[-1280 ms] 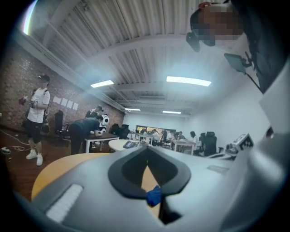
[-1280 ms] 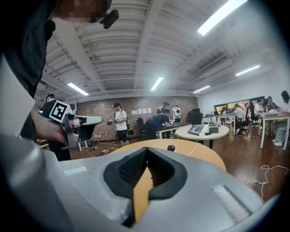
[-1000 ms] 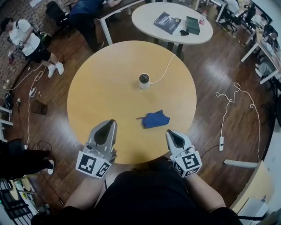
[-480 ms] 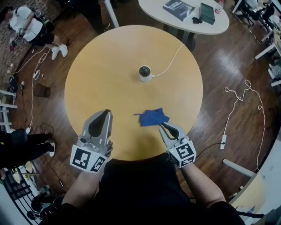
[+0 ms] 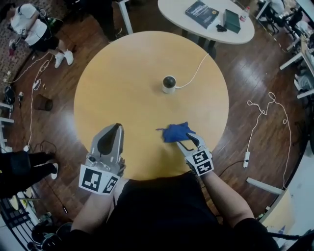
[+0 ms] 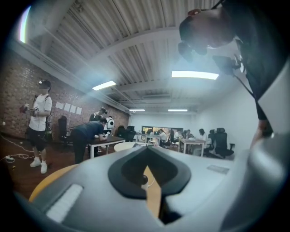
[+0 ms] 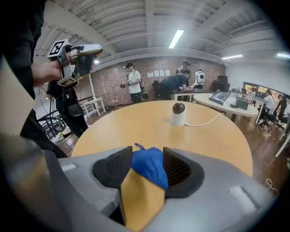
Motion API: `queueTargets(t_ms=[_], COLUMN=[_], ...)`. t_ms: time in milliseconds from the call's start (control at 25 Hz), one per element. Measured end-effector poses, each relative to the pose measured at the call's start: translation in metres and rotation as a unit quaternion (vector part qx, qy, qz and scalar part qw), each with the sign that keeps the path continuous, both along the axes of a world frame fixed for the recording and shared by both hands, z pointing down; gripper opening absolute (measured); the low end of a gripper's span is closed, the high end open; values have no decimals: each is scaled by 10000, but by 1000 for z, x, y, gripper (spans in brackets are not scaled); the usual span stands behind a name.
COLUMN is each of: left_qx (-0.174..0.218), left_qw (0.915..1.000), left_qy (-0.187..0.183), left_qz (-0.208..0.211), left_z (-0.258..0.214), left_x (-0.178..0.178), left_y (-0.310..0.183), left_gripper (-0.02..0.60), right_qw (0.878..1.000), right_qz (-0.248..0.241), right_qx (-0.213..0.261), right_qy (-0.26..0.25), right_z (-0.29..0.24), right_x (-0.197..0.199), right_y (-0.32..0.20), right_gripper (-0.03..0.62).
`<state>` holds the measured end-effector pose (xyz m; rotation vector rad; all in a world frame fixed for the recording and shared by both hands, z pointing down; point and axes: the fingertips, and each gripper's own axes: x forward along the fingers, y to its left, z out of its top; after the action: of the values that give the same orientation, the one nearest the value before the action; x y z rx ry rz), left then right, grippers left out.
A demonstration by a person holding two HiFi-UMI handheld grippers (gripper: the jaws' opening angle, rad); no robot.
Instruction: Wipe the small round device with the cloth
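Right gripper point(image 7: 147, 156): its jaws have just been opening and now stand wide apart. We see the blue cloth point(image 5: 174, 133) lying in the gap between them; the pads flank it on both sides and do not squeeze it. The gripper tilts down toward the table top.

Left gripper point(image 5: 116, 127): we read the tips as closed together with nothing held. Only a thin slit shows below them. It hangs over the near left edge of the table, well apart from the cloth.

Cloth: crumpled, resting on the round wooden table point(image 5: 122, 73), on the near right part, just ahead of the right gripper.

Small round device point(image 5: 169, 84): white base with a dark rounded top, upright near the table's centre, on the far side of the cloth and well apart from it. A white cable point(image 5: 196, 68) runs from it to the far right edge of the table.

Surroundings: a white table point(image 5: 171, 12) with books beyond, and a dark wood floor point(image 5: 255, 88) with loose cords.
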<state>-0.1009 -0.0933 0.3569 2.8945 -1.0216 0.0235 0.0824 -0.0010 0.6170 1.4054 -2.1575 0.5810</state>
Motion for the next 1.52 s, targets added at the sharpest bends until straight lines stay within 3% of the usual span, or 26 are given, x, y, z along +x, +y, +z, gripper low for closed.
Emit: queueTargets(t_ms=[240, 440, 560, 800, 880, 1000, 1120, 1280, 1520], left_qx=[-273, -357, -565, -693, -716, -582, -372, -526, -574], left_qw=[9992, 9990, 9974, 9969, 9969, 9980, 9985, 9981, 9962], left_qy=[160, 81, 99, -109, -160, -252, -385, -323, -640], left_qz=[-255, -264, -432, -352, -283, -83, 65, 0, -128], left_z=[19, 30, 36, 42, 41, 38, 38, 42, 53], left_x=[-39, -47, -52, -45, -40, -27, -10, -4, -9], left_y=[-16, -18, -15, -8, -9, -10, -5, 1, 0], left_gripper=[5, 5, 5, 5, 5, 5, 5, 5, 5], right_qw=[9978, 9963, 9933, 9843, 9853, 9868, 9878, 9913, 9946], right_qz=[120, -8, -109, -359, -344, -304, -334, -276, -90], right_qx=[-420, -561, -858, -1374, -1311, -1098, -967, -649, -21], right_qy=[501, 652, 760, 1044, 1043, 1152, 1175, 1110, 1038], right_z=[23, 41, 56, 84, 85, 80, 81, 66, 28], right_x=[3, 1, 0, 3, 2, 6, 8, 17, 31], right_y=[-6, -12, -17, -15, -15, -17, -13, -13, -52], right_gripper=[210, 210, 210, 210, 186, 79, 63, 54, 54])
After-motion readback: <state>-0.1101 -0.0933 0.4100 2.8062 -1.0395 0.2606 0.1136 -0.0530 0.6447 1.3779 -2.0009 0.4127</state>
